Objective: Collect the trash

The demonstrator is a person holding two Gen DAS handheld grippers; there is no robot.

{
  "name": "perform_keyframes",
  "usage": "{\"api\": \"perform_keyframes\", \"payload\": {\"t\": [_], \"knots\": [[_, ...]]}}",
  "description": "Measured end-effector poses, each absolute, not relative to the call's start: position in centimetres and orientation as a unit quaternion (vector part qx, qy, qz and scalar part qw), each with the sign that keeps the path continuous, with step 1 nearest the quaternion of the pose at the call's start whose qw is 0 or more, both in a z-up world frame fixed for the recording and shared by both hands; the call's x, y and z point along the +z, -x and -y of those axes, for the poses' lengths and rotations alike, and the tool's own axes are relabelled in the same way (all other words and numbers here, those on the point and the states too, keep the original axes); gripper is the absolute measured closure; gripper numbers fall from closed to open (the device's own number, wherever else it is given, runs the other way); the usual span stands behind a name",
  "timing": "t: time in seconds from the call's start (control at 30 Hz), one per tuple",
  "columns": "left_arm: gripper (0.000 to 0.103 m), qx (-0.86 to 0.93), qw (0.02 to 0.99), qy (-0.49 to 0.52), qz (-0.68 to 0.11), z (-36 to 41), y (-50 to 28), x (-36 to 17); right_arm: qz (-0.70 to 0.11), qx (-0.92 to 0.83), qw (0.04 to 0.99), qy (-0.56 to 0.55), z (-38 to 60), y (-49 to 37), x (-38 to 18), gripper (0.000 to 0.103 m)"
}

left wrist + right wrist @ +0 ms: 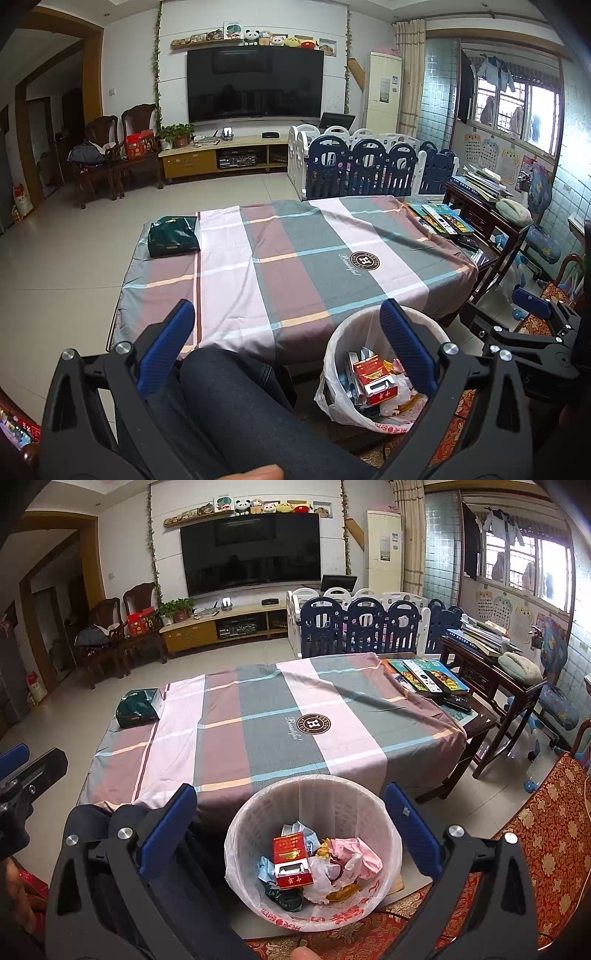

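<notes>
R gripper (290, 827) is hanging spread wide w/ nothing in it, directly over the trash bin (314, 786), likely bc trash (293, 864) is sitting inside below. L gripper (288, 347) is gaping too, bin just right of it.

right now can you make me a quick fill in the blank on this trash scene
1. The red cigarette box lies inside the ____.
2. The tablecloth has a ____ pattern.
3. The right hand-held gripper is ____ and holds nothing.
4. The green bag lies on the table's far ____ corner.

Missing words: bin; plaid; open; left
</notes>
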State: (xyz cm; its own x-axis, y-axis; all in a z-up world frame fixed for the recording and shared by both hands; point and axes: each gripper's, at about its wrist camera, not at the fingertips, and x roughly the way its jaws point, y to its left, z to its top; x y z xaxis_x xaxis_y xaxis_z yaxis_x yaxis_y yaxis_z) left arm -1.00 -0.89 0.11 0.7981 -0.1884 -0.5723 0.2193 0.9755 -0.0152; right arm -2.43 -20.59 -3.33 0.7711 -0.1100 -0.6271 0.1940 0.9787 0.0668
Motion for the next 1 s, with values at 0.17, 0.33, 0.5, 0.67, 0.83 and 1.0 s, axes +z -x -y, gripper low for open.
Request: {"api": "perform_keyframes", "payload": {"t": [0.17, 0.33, 0.5, 0.67, 0.83, 1.0], "knots": [[0.003, -0.107, 0.947, -0.024, -0.301, 0.83, 0.93, 0.05, -0.328, -0.081, 0.939, -0.064, 20.52, 2.37, -3.32, 0.004], [0.003, -0.112, 0.946, -0.024, -0.303, 0.87, 0.92, -0.18, -0.328, -0.08, 0.939, -0.063, 20.49, 2.32, -3.41, 0.004], [0.003, -0.114, 0.944, -0.024, -0.308, 0.93, 0.86, -0.39, -0.329, -0.08, 0.939, -0.064, 20.51, 2.24, -3.49, 0.004], [0.003, -0.118, 0.943, -0.022, -0.31, 0.9, 0.86, -0.34, -0.331, -0.079, 0.938, -0.066, 20.47, 2.23, -3.73, 0.004], [0.003, -0.115, 0.943, -0.027, -0.311, 1.04, 0.82, -0.46, -0.336, -0.077, 0.936, -0.072, 20.47, 2.09, -4.09, 0.004], [0.003, -0.116, 0.943, -0.026, -0.311, 1.09, 0.76, -0.49, -0.336, -0.076, 0.936, -0.072, 20.51, 2.09, -4.04, 0.004]]}}
